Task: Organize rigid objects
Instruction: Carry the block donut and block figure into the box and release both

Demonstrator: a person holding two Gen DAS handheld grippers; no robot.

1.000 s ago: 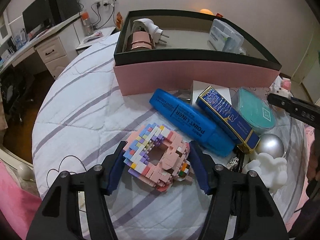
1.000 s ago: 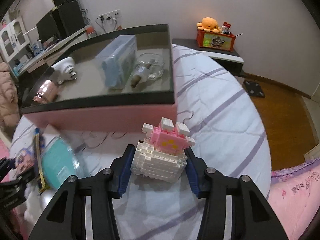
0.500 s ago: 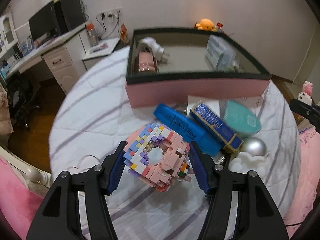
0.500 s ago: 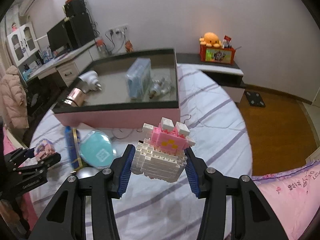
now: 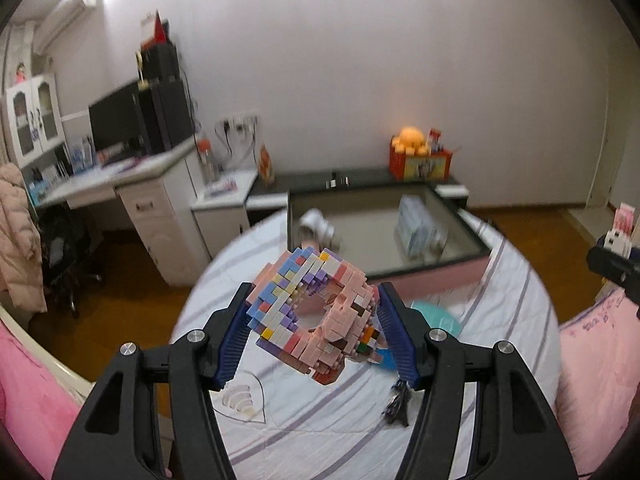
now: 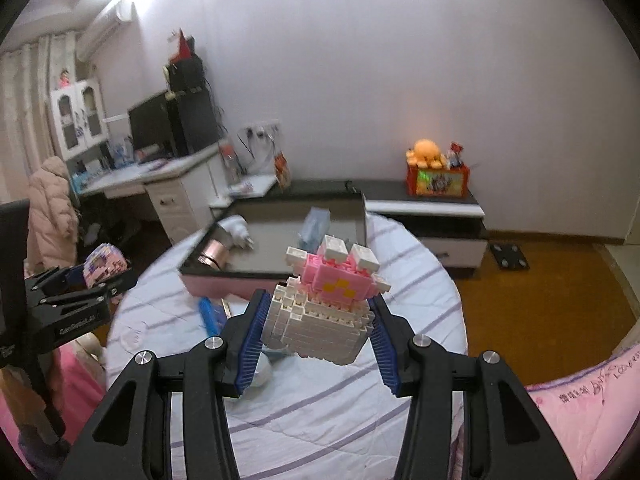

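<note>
White lettering on the side of the left gripper [image 6: 86,280] appears to read "GenRobot.AI"; pink bedding [image 6: 592,396] carries embroidered writing too blurred to read.

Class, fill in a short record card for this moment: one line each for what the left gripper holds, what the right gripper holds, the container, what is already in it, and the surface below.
left gripper: shut on ring-shaped brick model
right gripper: shut on white and pink brick figure
container: pink box, open top
contents: white plug, copper-coloured cylinder, pale blue pack
surface: striped bedspread
</note>
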